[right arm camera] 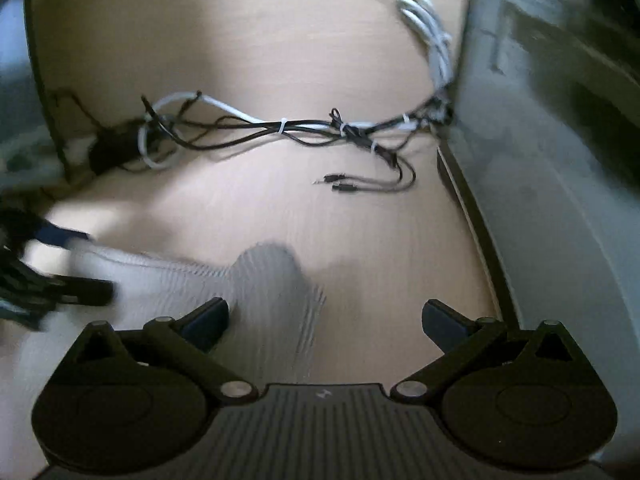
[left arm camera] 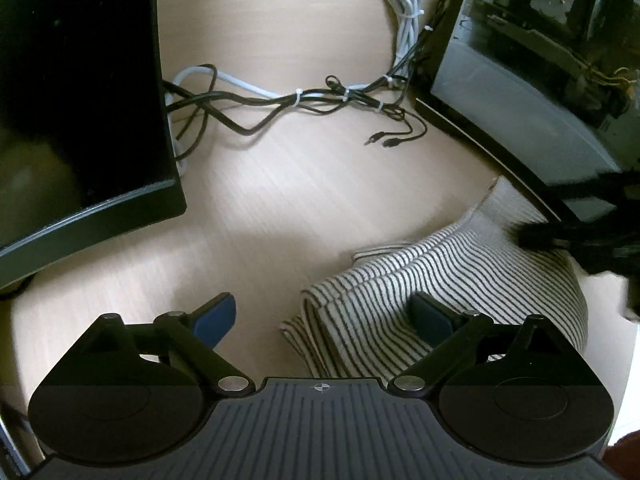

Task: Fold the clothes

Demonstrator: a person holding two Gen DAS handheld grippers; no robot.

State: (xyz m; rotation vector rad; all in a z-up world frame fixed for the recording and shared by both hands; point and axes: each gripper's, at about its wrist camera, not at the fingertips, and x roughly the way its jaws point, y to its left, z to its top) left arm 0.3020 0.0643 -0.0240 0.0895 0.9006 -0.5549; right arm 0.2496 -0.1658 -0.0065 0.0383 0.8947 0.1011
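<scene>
A cream garment with thin dark stripes [left arm camera: 440, 276] lies folded in a thick bundle on the light wooden desk [left arm camera: 280, 184]. My left gripper [left arm camera: 324, 316] is open; its left blue pad hangs over bare desk and its right pad sits over the bundle's near part. The right gripper shows as a dark blurred shape [left arm camera: 560, 236] at the bundle's far right end. In the right wrist view the garment [right arm camera: 260, 280] is smeared by motion at lower left. My right gripper [right arm camera: 326, 320] is open with nothing between its fingers, and the left gripper [right arm camera: 60, 264] is at the left edge.
A dark monitor [left arm camera: 80, 100] stands at the left. A computer case with a glass side [left arm camera: 540, 80] stands at the right. Tied black and white cables [left arm camera: 304, 100] run across the desk between them, with two loose jack plugs [left arm camera: 384, 140].
</scene>
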